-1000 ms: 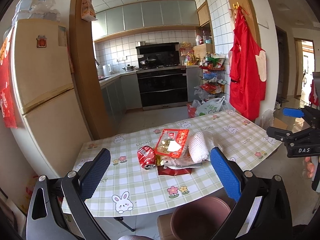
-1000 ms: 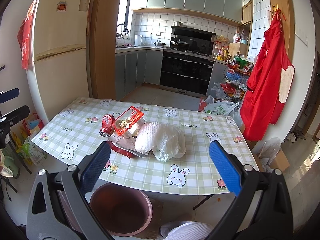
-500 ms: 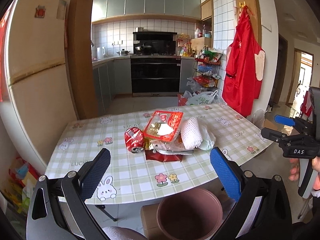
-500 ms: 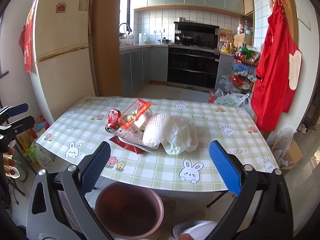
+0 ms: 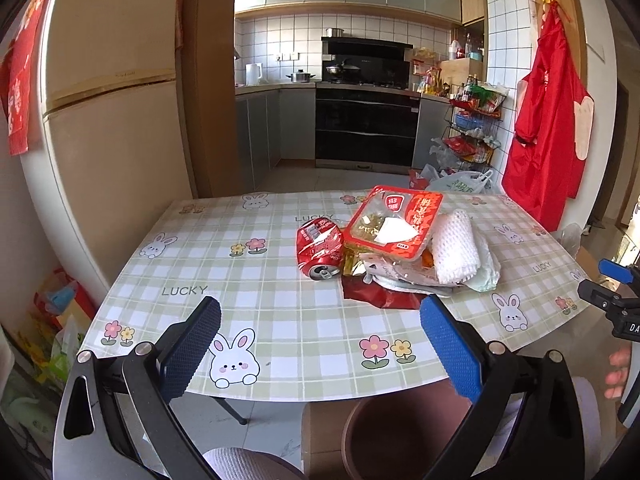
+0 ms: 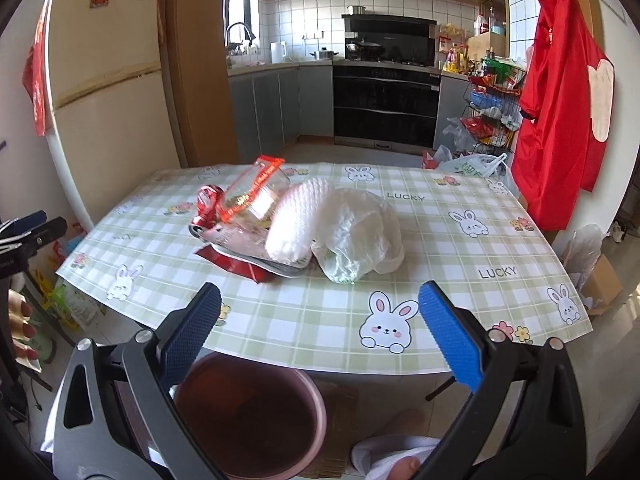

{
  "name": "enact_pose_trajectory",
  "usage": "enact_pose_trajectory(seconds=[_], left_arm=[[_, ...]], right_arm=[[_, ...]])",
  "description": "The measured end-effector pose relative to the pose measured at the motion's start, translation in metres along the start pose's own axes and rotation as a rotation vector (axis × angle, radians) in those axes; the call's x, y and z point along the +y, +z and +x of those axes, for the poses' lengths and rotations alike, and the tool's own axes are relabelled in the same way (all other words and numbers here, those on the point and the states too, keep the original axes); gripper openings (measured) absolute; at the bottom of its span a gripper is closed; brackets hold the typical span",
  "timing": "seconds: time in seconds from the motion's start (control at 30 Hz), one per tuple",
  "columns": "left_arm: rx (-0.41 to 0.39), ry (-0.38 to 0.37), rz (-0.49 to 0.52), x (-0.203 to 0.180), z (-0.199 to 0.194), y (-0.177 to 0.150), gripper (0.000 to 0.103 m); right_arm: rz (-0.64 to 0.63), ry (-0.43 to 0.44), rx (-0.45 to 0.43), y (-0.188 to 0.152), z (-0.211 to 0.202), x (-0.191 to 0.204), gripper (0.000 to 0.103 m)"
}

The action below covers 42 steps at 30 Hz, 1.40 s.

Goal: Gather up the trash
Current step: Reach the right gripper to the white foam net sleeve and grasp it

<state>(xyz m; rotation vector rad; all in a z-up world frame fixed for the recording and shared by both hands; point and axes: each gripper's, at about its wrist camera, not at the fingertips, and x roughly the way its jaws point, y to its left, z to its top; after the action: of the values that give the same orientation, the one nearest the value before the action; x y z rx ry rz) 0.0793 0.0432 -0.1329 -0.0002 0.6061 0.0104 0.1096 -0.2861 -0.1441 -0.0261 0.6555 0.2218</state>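
Red and white packaging makes up the whole trash pile, and all of it lies on the bench [image 5: 280,280] — nothing appears collected yet. The brown-pink bin [image 6: 248,412] stands on the floor just below the bench's near edge; its visible interior looks empty (the far inner wall is in shadow, so this is a judgement).

Pile contents, grouped together near the bench centre:
- crushed red drink can [image 5: 320,247], on its side at the left of the pile
- clear food tray with red label [image 5: 394,222], propped on top, tilted
- white foam fruit net [image 5: 456,246], beside the tray
- thin white plastic bag [image 6: 360,236], touching the foam net
- dark red wrapper [image 5: 376,296], flat beneath the others

Left hand-held gripper [image 5: 320,344]: jaws spread wide, holding nothing, above the near bench edge, short of the pile. Right hand-held gripper [image 6: 320,340]: likewise spread wide and holding nothing, over the near edge and the bin.

Progress estimate: start of task — every item remains to be moved into the bin.
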Motion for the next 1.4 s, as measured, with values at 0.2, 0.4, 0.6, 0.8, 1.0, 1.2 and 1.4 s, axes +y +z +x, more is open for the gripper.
enact_pose_trajectory(seconds=[0.2, 0.4, 0.6, 0.8, 1.0, 1.2, 1.4], left_arm=[[0.080, 0.017, -0.018, -0.001, 0.031, -0.007, 0.098], [0.100, 0.073, -0.017, -0.003, 0.053, -0.010, 0.098], [0.120, 0.078, -0.004, -0.005, 0.073, -0.010, 0.098], [0.135, 0.099, -0.006, -0.010, 0.093, -0.006, 0.098], [0.140, 0.109, -0.026, -0.007, 0.107, -0.005, 0.097], [0.171, 0.066, -0.032, -0.011, 0.120, -0.012, 0.092], [0.193, 0.038, -0.053, -0.011, 0.127, -0.015, 0.092]], right_arm=[[-0.031, -0.034, 0.043, -0.004, 0.028, -0.005, 0.097], [0.038, -0.036, 0.069, -0.007, 0.052, -0.023, 0.097], [0.048, 0.012, 0.084, -0.002, 0.079, -0.029, 0.097], [-0.045, 0.092, 0.049, 0.014, 0.113, -0.004, 0.081], [-0.034, 0.164, 0.033, 0.032, 0.158, 0.017, 0.076], [0.016, 0.154, 0.064, 0.037, 0.195, 0.025, 0.071], [0.098, 0.160, 0.098, 0.032, 0.197, 0.019, 0.030]])
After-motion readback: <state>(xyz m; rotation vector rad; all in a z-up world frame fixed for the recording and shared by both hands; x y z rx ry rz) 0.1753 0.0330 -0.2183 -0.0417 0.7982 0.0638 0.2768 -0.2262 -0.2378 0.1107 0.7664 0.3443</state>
